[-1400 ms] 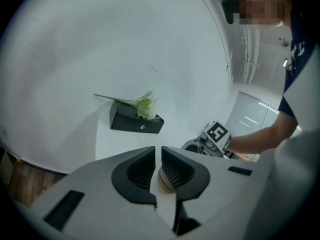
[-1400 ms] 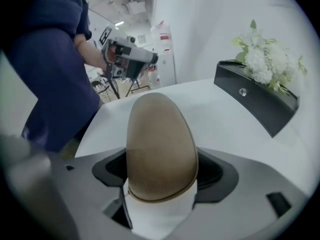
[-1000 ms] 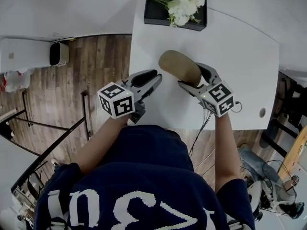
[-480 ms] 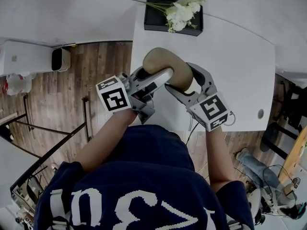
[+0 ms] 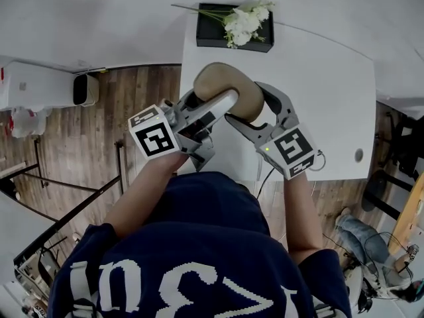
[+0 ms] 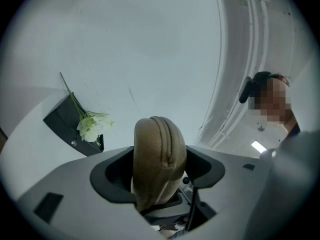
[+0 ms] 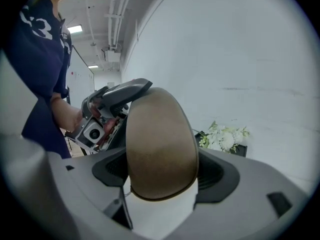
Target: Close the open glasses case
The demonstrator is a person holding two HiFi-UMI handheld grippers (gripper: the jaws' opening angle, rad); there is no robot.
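Head view: the glasses case [image 5: 224,88] has risen off the bench [image 5: 324,91] to upper centre; the left hand-held gripper [image 5: 211,99] has spread round its end. Left gripper view: jaws wide, case between, apparently unpressed. Right gripper view: the right hand-held gripper [image 7: 161,184], tilted down, pinches it, so closing looks next.

White desk [image 5: 331,78]; wood-plank floor [image 5: 146,85] at left; white appliance [image 5: 40,85] against pale wall [image 5: 86,18]; ceiling strip lights [image 7: 75,29].
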